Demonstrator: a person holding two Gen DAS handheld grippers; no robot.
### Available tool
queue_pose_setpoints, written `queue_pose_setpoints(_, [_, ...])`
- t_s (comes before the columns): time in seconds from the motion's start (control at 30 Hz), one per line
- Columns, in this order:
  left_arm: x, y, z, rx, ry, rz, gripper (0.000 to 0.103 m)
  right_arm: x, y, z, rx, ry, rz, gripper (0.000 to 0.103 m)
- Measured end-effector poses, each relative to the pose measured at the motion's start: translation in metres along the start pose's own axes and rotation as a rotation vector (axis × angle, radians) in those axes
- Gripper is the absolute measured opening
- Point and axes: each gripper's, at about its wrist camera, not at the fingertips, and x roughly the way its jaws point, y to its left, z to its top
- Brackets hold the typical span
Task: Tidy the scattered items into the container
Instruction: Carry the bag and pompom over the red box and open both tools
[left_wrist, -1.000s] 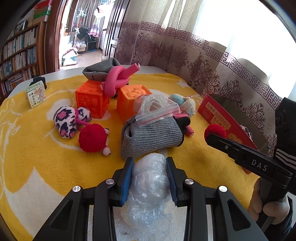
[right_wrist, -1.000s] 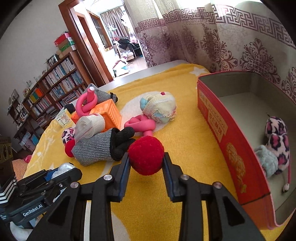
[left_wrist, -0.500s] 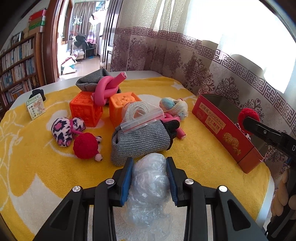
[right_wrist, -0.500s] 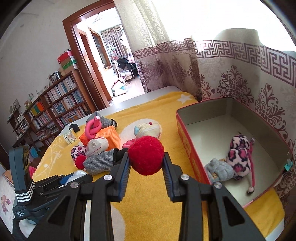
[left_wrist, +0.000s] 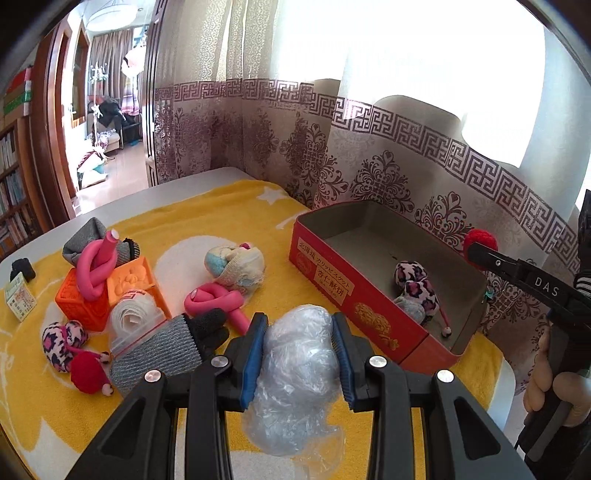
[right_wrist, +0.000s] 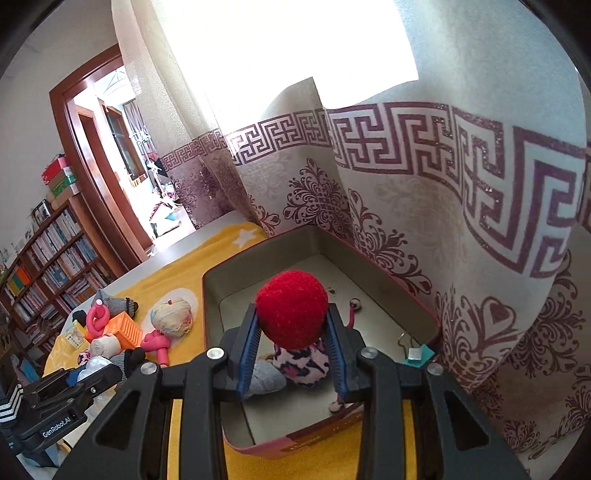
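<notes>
My left gripper (left_wrist: 299, 325) is shut on a crumpled clear plastic bag (left_wrist: 295, 369), held above the yellow cloth, left of the red box (left_wrist: 332, 280). My right gripper (right_wrist: 291, 325) is shut on a red pom-pom ball (right_wrist: 291, 308) and holds it over the open red box (right_wrist: 214, 295), above a leopard-print plush (right_wrist: 301, 363) and a grey item (right_wrist: 266, 376) lying inside. The right gripper also shows in the left wrist view (left_wrist: 480, 245), over the box's far side.
On the yellow cloth (left_wrist: 184, 221) lie orange blocks (left_wrist: 96, 291), pink foam twists (left_wrist: 218, 299), a grey glove (left_wrist: 166, 350), a pastel yarn ball (left_wrist: 236, 264), a leopard plush (left_wrist: 62, 343) and a red pom-pom (left_wrist: 86, 374). A patterned curtain (right_wrist: 443, 221) hangs right behind the box.
My right gripper has carried the red ball up and right, from beside the box to over its inside. My left gripper has lifted and turned right toward the box with the bag.
</notes>
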Motion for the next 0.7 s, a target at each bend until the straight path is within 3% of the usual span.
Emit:
queue_pose_setpoints(0.17, [0.014,-0.036,0.026,0.070,-0.022,-0.043,0.037,0.005,-0.008,-0.001,0.010,0.000,-0.015,0.037])
queue_pose_setpoints(0.53, [0.064,-0.064,0.069,0.065,-0.014,-0.138,0.037,0.012,-0.012,-0.002,-0.004,-0.014,-0.056,0.039])
queue_pose_setpoints(0.57, [0.069,-0.064,0.072,0.053,-0.006,-0.154,0.042,0.013,-0.013,-0.002,0.003,-0.017,-0.057,0.043])
queue_pose_setpoints(0.67, [0.079,-0.060,0.073,0.016,0.005,-0.178,0.077,0.013,-0.023,-0.002,0.050,-0.044,-0.074,0.080])
queue_pose_setpoints(0.7, [0.081,-0.058,0.072,0.009,0.003,-0.180,0.081,0.012,-0.026,-0.002,0.063,-0.056,-0.084,0.081])
